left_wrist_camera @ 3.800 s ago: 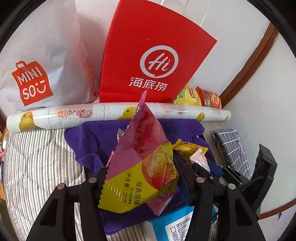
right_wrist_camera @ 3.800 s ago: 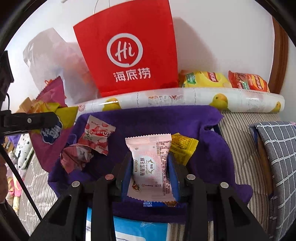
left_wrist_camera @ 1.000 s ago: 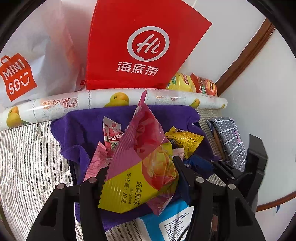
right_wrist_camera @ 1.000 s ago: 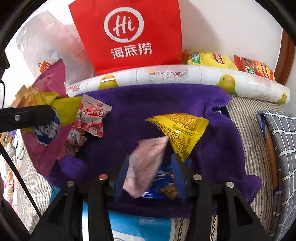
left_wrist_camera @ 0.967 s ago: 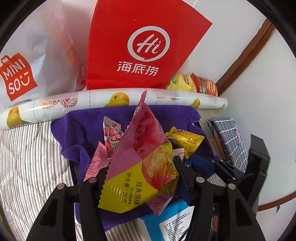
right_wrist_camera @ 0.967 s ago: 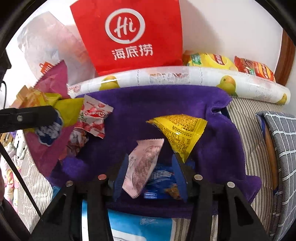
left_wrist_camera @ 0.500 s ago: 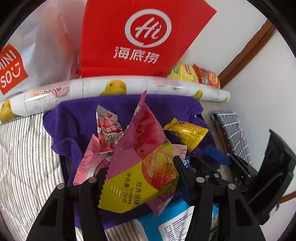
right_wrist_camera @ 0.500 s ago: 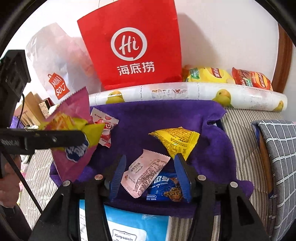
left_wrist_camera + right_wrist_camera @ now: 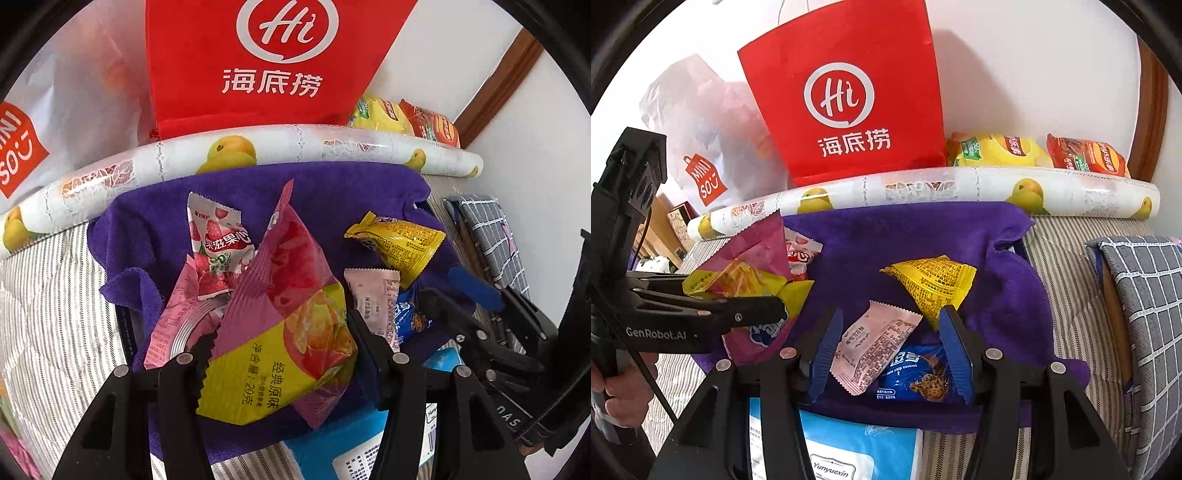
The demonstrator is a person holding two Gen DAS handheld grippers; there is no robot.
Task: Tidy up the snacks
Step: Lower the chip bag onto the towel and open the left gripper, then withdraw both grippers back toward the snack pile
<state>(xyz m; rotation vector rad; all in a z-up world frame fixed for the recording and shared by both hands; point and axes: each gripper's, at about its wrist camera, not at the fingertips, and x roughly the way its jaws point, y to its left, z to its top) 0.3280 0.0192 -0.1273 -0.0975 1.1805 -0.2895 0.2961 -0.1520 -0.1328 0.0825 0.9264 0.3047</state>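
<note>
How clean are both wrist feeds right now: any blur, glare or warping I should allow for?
Left wrist view: sharp, daylit; fisheye bends the fruit-printed vinyl roll into an arc, and the pink-and-yellow chip bag blocks the centre. Right wrist view: also sharp; the red paper bag casts a soft wall shadow, mild sheen on the roll, dark corners.
</note>
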